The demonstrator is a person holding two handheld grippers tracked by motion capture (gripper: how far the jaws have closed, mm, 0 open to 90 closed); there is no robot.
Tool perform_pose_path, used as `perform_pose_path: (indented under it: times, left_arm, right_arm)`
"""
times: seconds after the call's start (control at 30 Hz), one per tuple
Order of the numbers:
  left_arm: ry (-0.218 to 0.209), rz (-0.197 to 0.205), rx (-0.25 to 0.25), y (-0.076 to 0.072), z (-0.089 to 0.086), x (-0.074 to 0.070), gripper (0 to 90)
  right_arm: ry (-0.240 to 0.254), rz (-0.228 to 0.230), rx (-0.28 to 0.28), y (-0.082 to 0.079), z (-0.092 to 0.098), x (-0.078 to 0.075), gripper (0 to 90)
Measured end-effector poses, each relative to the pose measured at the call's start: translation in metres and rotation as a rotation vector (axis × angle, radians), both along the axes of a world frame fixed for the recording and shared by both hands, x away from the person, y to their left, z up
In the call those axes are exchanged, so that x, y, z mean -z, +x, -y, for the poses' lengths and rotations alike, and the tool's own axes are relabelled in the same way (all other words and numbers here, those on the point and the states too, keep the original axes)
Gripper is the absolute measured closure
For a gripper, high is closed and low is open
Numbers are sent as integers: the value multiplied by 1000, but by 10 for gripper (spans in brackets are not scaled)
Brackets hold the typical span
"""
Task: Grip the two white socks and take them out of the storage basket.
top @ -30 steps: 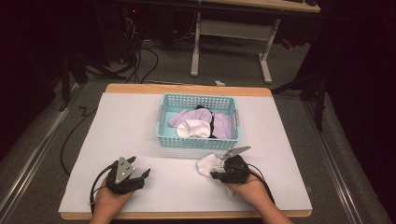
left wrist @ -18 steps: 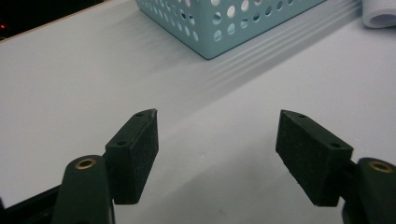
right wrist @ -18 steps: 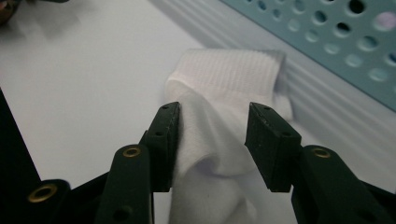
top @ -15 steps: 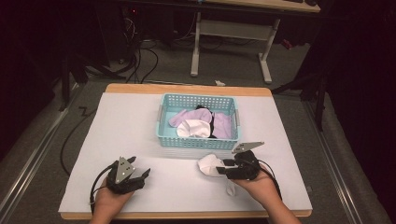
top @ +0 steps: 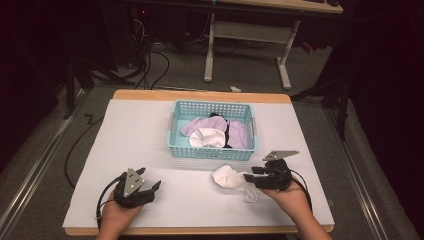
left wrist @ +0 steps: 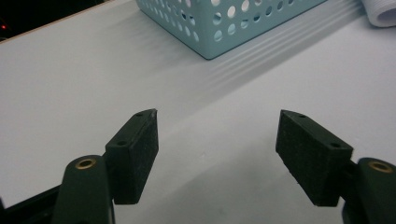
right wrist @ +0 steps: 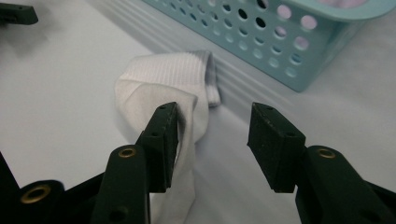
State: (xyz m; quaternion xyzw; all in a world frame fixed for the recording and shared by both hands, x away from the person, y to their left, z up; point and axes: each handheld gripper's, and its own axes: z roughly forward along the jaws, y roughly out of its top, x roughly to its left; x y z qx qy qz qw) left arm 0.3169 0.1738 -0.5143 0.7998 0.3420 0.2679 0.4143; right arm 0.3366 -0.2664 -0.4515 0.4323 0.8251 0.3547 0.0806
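Right gripper [right wrist: 212,140]: fingers spread apart, gripping nothing.
White sock [right wrist: 161,88]: lying on the surface beside the basket [right wrist: 261,37], partly passing under one finger [right wrist: 161,140].
Left gripper [left wrist: 217,154]: fingers spread wide, hovering empty.

Basket [top: 212,149] sits mid-table [top: 125,130], socks [top: 207,136] piled inside; one sock [top: 227,177] lies just before it, between left gripper [top: 150,187] and right gripper [top: 248,177].

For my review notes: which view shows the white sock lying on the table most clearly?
The right gripper view: the white sock lies close up, its ribbed cuff plain. The high view shows it small, between the basket and the right gripper. The left gripper view catches a rolled white edge.
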Motion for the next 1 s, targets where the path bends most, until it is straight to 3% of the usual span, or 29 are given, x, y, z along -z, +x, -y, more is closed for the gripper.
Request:
perform_pose_path:
  times: [0.27,0.43,0.6,0.8,1.0]
  left_arm:
    - [-1,0,1,0,0,0,305]
    - [-3,-4,6,0,0,0,305]
    - [-7,-6,9,0,-1,0,304]
    - [-15,-5,12,0,-2,0,303]
    - [-20,-8,17,0,-2,0,303]
  right_arm:
    - [20,36,9,2,5,-24,497]
    - [22,48,1,12,-5,-40,446]
    - [17,69,3,32,-25,-49,391]
    - [18,43,-14,70,-51,-51,390]
    - [3,27,-16,92,-64,-50,390]
